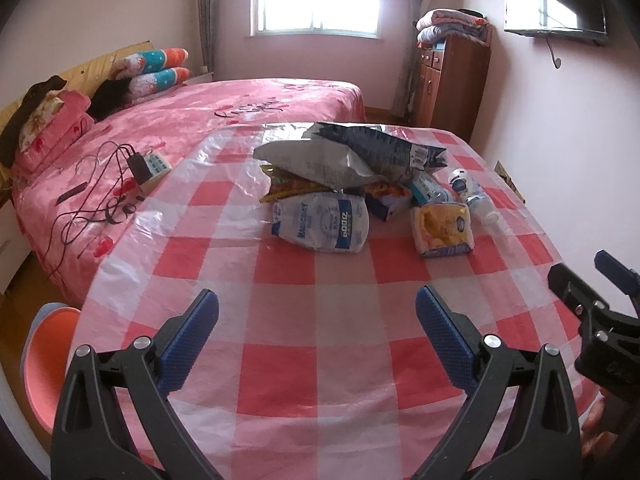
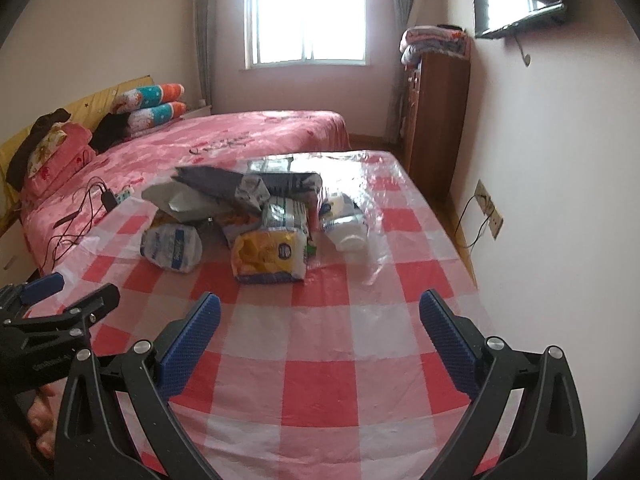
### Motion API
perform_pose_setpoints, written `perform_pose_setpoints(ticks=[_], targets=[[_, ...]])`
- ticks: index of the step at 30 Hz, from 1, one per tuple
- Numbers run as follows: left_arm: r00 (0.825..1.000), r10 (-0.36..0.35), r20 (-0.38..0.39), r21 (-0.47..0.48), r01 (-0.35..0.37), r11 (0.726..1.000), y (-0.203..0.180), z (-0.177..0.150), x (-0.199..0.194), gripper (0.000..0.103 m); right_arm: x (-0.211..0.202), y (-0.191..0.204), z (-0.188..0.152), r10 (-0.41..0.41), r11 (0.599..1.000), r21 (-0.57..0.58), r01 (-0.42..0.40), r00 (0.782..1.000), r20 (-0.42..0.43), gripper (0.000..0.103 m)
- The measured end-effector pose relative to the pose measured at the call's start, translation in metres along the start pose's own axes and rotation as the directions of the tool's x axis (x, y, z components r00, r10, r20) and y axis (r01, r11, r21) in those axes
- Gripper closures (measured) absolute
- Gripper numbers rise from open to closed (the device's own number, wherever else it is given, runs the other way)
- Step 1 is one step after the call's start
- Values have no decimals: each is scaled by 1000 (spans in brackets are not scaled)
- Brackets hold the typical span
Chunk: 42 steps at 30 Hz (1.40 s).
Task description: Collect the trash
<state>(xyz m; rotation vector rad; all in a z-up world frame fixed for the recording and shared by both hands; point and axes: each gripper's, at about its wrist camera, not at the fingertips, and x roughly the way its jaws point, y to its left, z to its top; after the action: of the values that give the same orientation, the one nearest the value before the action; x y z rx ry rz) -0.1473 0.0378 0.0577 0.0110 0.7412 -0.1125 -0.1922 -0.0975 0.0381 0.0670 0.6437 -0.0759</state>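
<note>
Red-and-white checked plastic covered the table (image 1: 312,360), and the trash sat heaped toward its far edge, approx. centred, well apart from both tools. I had the left gripper (image 1: 316,320) wide open, nothing between the blue pads (image 1: 192,340); same for the right gripper (image 2: 320,324), empty and spread. Both hung over the near edge.

Nearest pieces: white-and-blue pouch (image 1: 322,220) on the heap's left, yellow packet (image 2: 270,254) at its front, white bottle (image 2: 346,226) lying toward the right edge. 2 big grey bags (image 1: 320,160) lay across the top.

My judgement: start w/ the loose front items, 1 per tool, pinching a crumpled fold, not a flat face. Film packs would prob. slip, and tugging the cloth could drag the heap. No bin was visible, so drop-off spot unknown.
</note>
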Motion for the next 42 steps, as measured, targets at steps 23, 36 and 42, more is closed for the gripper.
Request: perform_pose_setpoints(ticks=[23,36,42], targets=[[953,-300,-40,-272,278,921,46,70,65,4,82,-42,33,365,922,172,-347,927,-83,24],[912,-407,-58,-444,341,828,76,117,134,6,158,-1,133,590,807,129,-576,795,-142,24],[894,-440,-83,-497,346,796,85,121,161,17,208,18,144,687,726,199,-659,677,-264,23]])
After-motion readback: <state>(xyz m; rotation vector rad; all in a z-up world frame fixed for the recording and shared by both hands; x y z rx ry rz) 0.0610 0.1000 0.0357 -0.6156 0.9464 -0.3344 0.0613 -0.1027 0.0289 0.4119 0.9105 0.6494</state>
